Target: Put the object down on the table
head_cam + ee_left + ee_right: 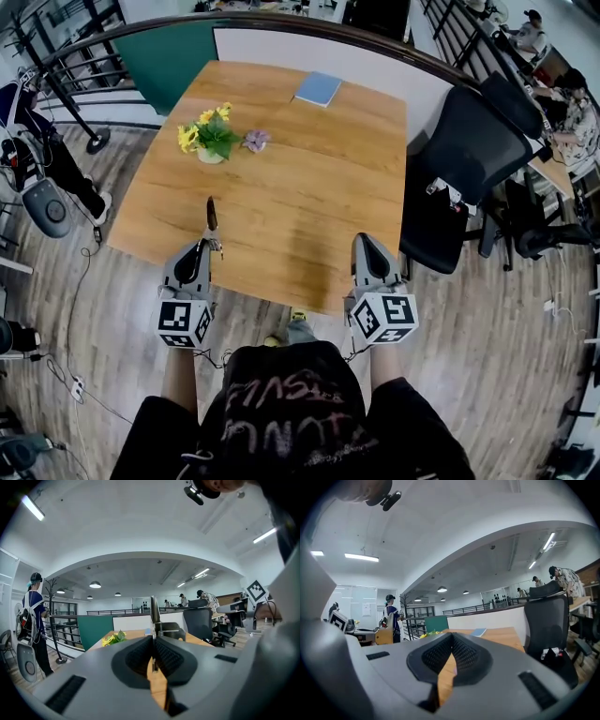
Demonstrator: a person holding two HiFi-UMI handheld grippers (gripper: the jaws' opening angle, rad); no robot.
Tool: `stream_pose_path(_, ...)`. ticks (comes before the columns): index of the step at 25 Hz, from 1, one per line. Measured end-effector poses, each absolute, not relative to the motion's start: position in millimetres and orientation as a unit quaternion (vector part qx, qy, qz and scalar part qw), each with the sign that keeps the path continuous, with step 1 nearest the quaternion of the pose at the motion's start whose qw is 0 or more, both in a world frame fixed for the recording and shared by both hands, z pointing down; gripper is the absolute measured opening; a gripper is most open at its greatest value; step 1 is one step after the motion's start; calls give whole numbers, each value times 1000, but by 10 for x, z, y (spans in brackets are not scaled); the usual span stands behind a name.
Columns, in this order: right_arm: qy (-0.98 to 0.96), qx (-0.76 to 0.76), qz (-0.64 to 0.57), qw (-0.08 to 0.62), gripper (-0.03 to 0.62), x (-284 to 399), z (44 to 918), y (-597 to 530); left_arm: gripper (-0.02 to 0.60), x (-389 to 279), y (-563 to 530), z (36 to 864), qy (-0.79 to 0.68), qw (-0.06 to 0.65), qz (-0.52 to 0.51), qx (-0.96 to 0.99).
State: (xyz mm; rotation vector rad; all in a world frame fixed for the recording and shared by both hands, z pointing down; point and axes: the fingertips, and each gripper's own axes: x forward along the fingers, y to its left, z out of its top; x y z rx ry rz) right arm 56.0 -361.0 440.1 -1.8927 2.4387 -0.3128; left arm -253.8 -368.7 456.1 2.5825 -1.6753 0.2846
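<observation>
A thin dark blade-like object (212,215) sticks out forward from my left gripper (208,242), which is shut on its near end. In the left gripper view the object (154,611) stands upright beyond the closed gripper (153,640), with a small metal piece at its base. It hangs over the near left part of the wooden table (309,187); I cannot tell if it touches the top. My right gripper (364,240) is over the table's near edge, level with the left one. Its jaws meet at the right gripper's tip (452,637) with nothing between them.
A small pot of yellow flowers (208,137) and a purple flower (256,141) stand at the table's far left. A blue book (319,89) lies at the far edge. A black office chair (473,159) stands right of the table. Cables (80,281) trail on the floor.
</observation>
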Motion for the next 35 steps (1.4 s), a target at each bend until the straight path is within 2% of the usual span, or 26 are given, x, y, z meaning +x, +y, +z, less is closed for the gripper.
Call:
stream_pose_path(14, 787, -607, -112, 20, 5, 623, 4456, -3856, 14, -2351, -3959, 4693, -525, -10, 156, 837)
stream_pose_path(25, 783, -612, -109, 26, 5, 778, 4440, -3989, 14, -1909, -4404, 4843, -486, -52, 219, 844)
stream_pose_path(35, 789, -604, -114, 28, 5, 773, 4439, -4070, 14, -1762, -4637, 5214, -446, -104, 325, 827)
